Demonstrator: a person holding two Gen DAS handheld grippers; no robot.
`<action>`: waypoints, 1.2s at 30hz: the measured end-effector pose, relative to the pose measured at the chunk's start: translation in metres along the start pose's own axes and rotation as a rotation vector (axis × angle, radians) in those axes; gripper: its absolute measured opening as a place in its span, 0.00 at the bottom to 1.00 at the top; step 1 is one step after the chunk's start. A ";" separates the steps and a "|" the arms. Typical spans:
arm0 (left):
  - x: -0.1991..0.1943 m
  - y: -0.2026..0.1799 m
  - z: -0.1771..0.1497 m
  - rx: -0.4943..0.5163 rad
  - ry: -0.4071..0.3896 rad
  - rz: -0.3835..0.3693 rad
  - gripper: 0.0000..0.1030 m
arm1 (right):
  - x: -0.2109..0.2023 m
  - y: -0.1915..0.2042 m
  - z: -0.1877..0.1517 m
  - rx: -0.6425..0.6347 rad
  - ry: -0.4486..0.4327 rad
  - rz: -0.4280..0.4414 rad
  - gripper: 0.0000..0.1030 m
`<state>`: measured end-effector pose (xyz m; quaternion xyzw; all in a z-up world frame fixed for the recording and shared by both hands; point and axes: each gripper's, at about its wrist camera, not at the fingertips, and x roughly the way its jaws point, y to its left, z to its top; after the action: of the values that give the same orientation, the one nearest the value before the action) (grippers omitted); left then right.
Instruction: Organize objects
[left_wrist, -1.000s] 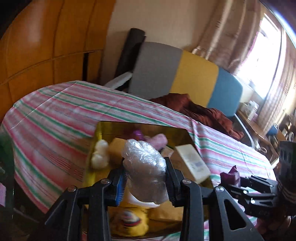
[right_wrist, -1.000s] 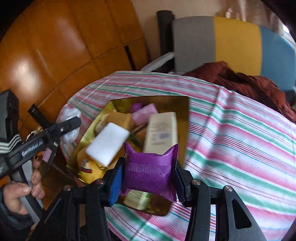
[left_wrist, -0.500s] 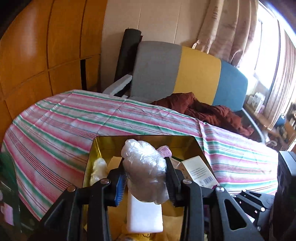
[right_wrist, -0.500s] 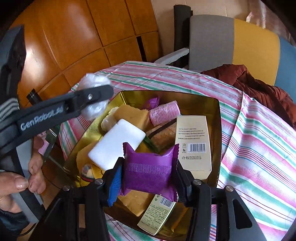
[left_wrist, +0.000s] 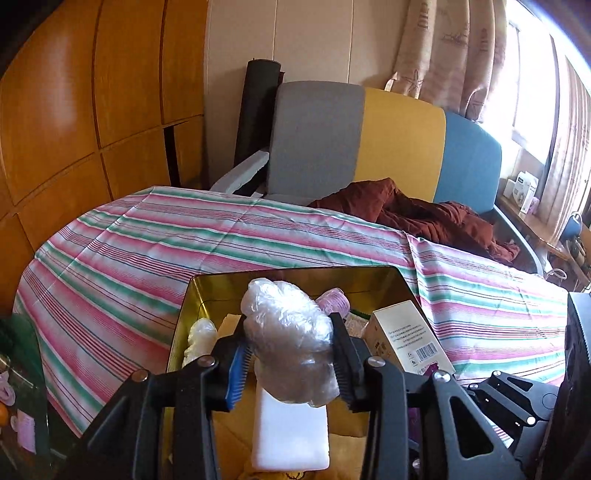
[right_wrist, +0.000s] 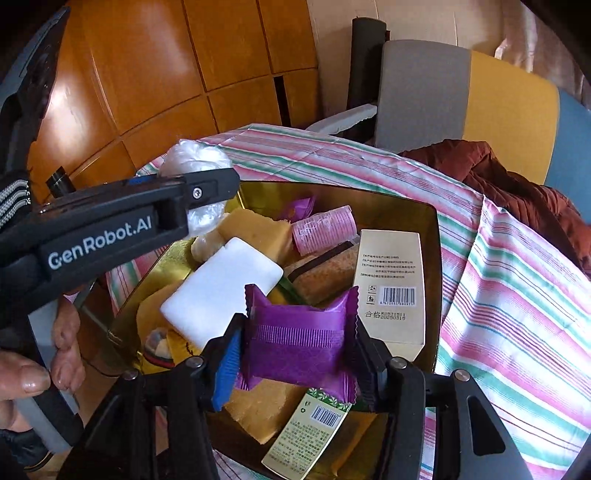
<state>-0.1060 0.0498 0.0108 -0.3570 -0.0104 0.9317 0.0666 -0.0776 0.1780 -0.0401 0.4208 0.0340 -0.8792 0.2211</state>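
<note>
Both wrist fisheyes sit close above the gold tin, angled down along their fingers, facing the tricolour sofa. Right view looks from the tin's right. Shared: tin, striped cloth, sofa, wood panels.

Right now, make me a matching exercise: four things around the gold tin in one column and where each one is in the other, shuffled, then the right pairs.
Things
1. crumpled clear plastic bag
2. purple snack packet
3. cream barcoded box
4. pink hair roller

Places
A. between the right gripper's pads
B. lying in the gold tin along its right wall
C. between the left gripper's pads
D. in the tin near its far wall

Pairs: 1-C, 2-A, 3-B, 4-D
</note>
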 end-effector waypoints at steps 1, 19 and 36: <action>0.001 0.000 0.000 -0.002 0.004 -0.007 0.44 | 0.000 0.000 0.000 -0.002 -0.003 -0.003 0.55; -0.023 0.000 -0.013 -0.019 -0.016 -0.008 0.47 | -0.030 0.003 -0.009 0.008 -0.095 -0.083 0.95; -0.061 -0.011 -0.057 -0.084 0.025 0.056 0.80 | -0.066 -0.024 -0.054 0.159 -0.105 -0.152 1.00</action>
<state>-0.0218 0.0509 0.0094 -0.3712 -0.0388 0.9274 0.0253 -0.0122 0.2369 -0.0281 0.3865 -0.0156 -0.9142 0.1210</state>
